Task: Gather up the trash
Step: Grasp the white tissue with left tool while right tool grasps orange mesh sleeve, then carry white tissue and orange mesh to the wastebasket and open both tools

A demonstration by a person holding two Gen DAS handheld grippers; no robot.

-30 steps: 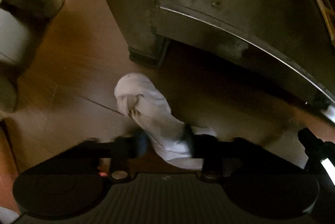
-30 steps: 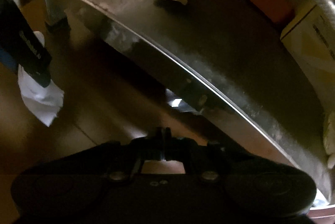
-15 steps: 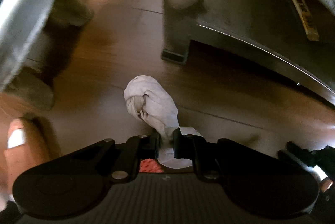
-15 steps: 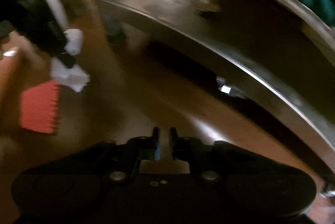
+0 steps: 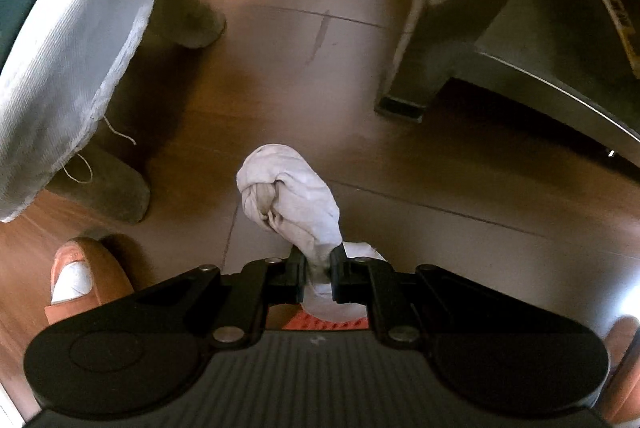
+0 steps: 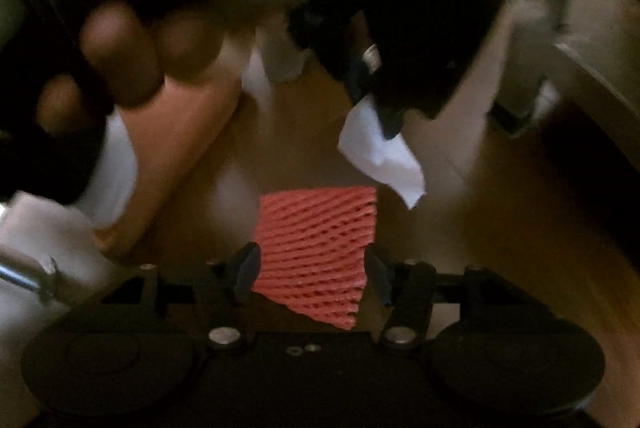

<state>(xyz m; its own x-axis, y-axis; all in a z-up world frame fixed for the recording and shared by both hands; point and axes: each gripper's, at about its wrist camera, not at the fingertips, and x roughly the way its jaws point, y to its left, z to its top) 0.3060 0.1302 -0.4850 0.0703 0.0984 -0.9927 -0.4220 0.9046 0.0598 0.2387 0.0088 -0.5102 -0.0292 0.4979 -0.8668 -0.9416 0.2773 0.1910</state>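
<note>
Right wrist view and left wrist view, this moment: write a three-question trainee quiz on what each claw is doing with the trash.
1. True or false: the left claw is shut on the twisted white tissue.
2. The right claw is: A) shut, B) open.
3. What lies between the right claw's fingers?

Key: 1 true. 2 B. 3 the red foam net sleeve, on the wooden floor, not yet gripped.
</note>
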